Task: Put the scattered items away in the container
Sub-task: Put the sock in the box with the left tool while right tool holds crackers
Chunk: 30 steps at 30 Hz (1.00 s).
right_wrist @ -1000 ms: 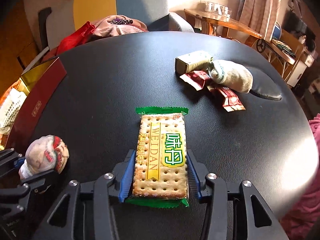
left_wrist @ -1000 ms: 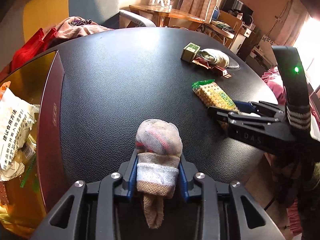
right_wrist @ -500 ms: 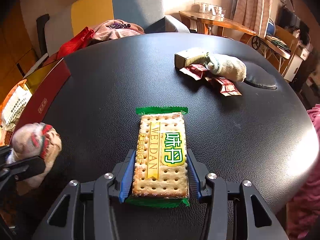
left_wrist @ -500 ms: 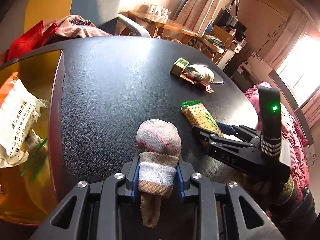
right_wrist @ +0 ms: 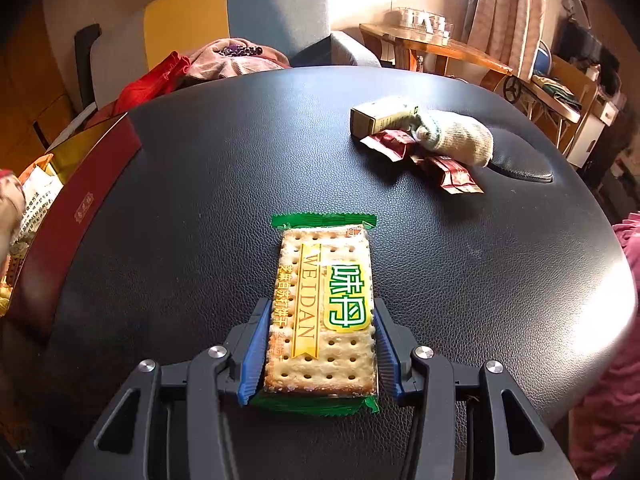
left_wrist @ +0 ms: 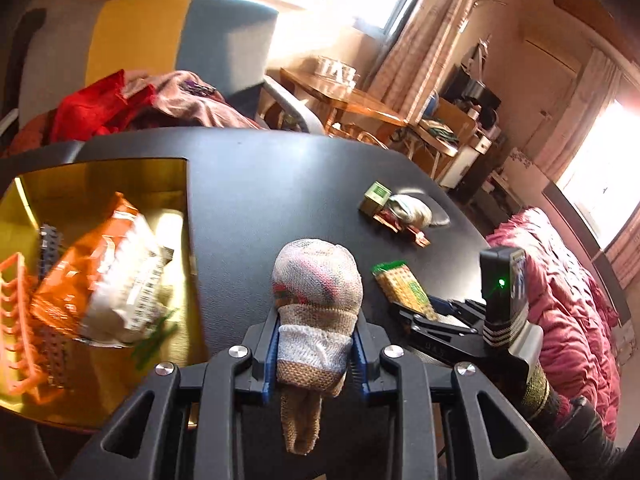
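Note:
My left gripper (left_wrist: 316,344) is shut on a rolled sock (left_wrist: 316,292) and holds it above the black table, just right of the red box with a gold lining (left_wrist: 100,184). The box holds an orange snack bag (left_wrist: 104,276) and an orange hanger (left_wrist: 16,320). My right gripper (right_wrist: 320,344) is shut on a green cracker packet (right_wrist: 324,300) above the table; it also shows in the left wrist view (left_wrist: 404,292). A small carton (right_wrist: 380,118), a white sock (right_wrist: 456,138) and red sachets (right_wrist: 440,164) lie together at the far right.
The red box's side (right_wrist: 80,208) stands at the table's left edge. A chair with clothes (right_wrist: 224,60) is behind the table. A pink quilt (left_wrist: 568,308) lies to the right. A black pad (right_wrist: 520,164) sits by the white sock.
My left gripper has risen and swung left with the sock, so the box interior now fills the left of its view. The right gripper has lifted the cracker packet slightly.

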### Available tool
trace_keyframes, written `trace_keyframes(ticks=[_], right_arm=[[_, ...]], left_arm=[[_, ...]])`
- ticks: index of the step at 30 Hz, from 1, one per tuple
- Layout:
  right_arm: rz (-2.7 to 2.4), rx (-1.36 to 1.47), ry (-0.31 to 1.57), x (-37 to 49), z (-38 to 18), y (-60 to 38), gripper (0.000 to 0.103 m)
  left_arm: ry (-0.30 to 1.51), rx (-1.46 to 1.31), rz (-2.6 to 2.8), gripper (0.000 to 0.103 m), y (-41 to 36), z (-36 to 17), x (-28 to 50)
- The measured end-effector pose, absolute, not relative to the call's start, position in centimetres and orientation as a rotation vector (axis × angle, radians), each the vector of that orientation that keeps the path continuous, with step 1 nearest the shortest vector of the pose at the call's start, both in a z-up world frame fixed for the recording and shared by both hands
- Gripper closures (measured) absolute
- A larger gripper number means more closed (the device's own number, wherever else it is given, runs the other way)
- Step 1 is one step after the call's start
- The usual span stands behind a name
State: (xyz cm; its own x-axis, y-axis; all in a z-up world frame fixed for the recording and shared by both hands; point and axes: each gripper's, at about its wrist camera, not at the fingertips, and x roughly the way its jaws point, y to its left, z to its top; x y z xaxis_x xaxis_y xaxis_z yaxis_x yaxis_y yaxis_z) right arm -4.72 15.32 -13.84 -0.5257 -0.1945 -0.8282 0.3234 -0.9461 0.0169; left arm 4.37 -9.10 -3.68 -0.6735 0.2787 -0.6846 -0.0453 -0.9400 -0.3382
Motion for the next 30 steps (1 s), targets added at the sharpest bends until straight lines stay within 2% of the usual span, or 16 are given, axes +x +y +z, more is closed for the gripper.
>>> trace_keyframes(ticks=[12,18,26,30], right_arm=[[-2.503,1.338,0.217,-4.9,-13.9,15.3,0.054],[-2.501,1.343,0.218,-5.0,-13.8,15.5,0.054],[-2.5,1.358,0.235,-5.4,-13.6,15.3,0.054],[-2.501,1.367,0.245,-5.7,-13.5,15.2,0.054]], left_arm=[[-0.529,-1.1,2.967,0.074,-19.2,-0.8,5.9],[-0.51,-1.27,3.053,0.074,-24.0,-3.9,3.9],[-0.451,-1.41,3.07,0.073,-25.5,-7.7,2.4],[-0.471,-1.422,3.056,0.063,-25.4,-8.3,2.5]])
